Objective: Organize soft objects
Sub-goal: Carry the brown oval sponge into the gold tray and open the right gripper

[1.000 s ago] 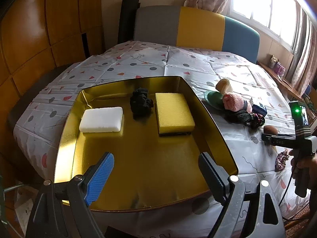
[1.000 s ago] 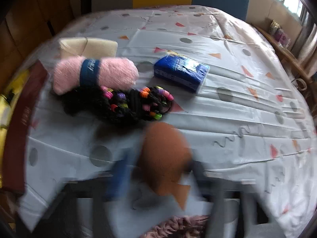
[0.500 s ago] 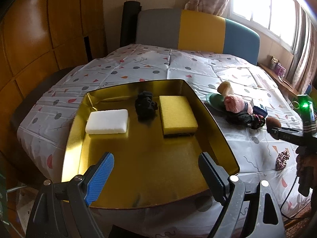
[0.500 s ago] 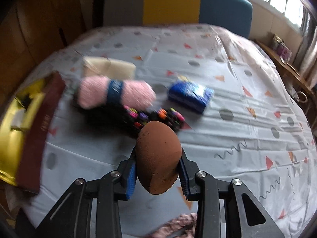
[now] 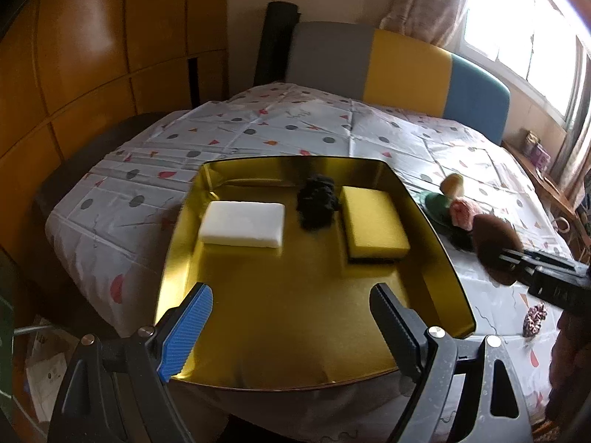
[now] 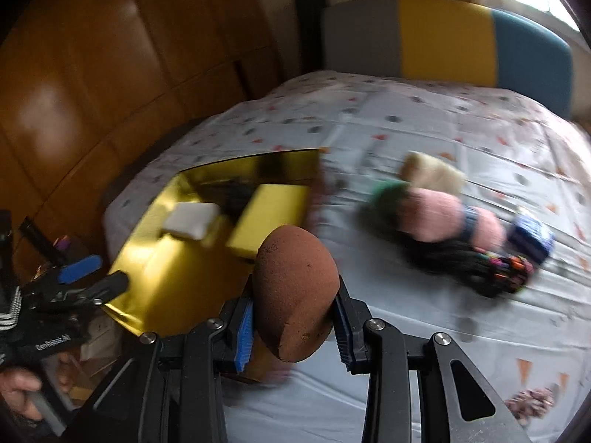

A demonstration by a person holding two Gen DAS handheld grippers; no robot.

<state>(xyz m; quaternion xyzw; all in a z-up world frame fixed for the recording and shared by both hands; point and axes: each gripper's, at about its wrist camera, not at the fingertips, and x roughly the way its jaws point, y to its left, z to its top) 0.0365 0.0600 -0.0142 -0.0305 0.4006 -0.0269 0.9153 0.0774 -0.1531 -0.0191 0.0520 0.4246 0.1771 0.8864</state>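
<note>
A: Far left, left gripper (image 5: 291,317): blue-padded and black fingers spread wide, nothing between them, hovering over the near end of the shallow gold metal tray (image 5: 439,243).

B: Tray contents, left to right?

A: White rectangular foam sponge (image 5: 242,229), crumpled black soft bundle (image 5: 317,203), yellow rectangular sponge with a dark underside (image 5: 373,227). All lie in the tray's far half, set apart from each other.

B: Right of the tray?

A: On the patterned pale tablecloth (image 6: 424,313): a green item, a cream roll, a pink fluffy roll with a blue band (image 6: 447,217), a dark bundle with coloured beads (image 6: 491,265), a blue packet. Blurred.

B: Right gripper?

A: Right gripper (image 6: 295,326) clamped on the brown egg-shaped makeup sponge (image 6: 295,295), held in the air just right of the tray's rim.
</note>
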